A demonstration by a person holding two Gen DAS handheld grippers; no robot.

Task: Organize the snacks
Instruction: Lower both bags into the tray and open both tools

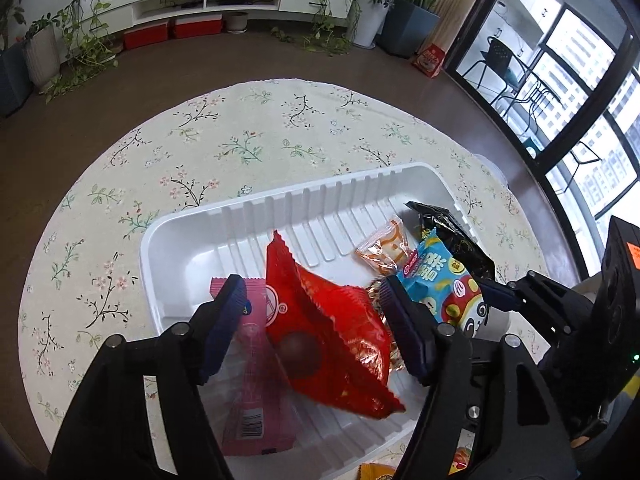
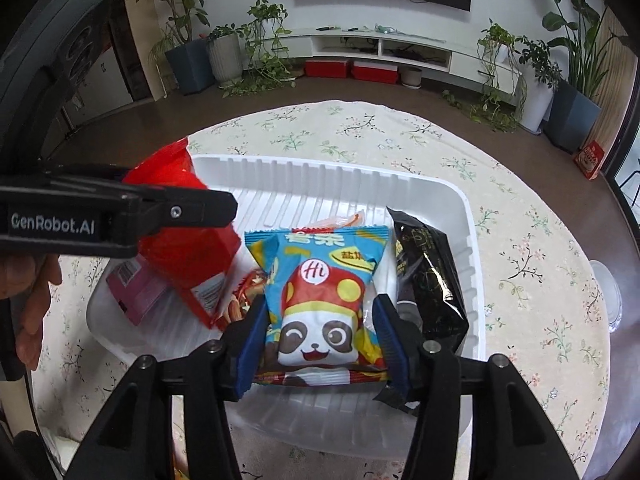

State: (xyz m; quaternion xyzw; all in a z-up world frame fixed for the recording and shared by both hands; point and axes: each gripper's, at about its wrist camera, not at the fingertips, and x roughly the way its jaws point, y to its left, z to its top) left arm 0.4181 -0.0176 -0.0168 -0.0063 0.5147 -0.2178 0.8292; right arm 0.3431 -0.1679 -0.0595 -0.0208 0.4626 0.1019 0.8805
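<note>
The white tray (image 2: 472, 216) sits on the flowered counter (image 1: 248, 148) and already carries most of the snacks. The right tool (image 2: 320, 340) is clenched on the blue panda packet (image 2: 320, 300), its blue pads pressing both side edges; the packet hangs over the near half of the tray, just beside the black packet (image 2: 428, 280), which leans against the tray's right wall.

The left tool (image 1: 316, 320) is spread wide above the tray's near left part, gripping nothing as far as I can judge. Between its fingers lies the red packet (image 1: 332, 336), tilted across the pink packet (image 1: 248, 380). A small orange-and-clear packet (image 1: 384, 252) lies toward the tray's far wall.

To do this step well, I would lower the panda packet flat onto the bare ribbed floor of the tray, between the red packet and the black one, and release only once its bottom edge rests there. Let go too high and it may slide onto the red packet and sit crooked. The left tool should hold clear of that landing spot, since the two tools are close together over the tray.
</note>
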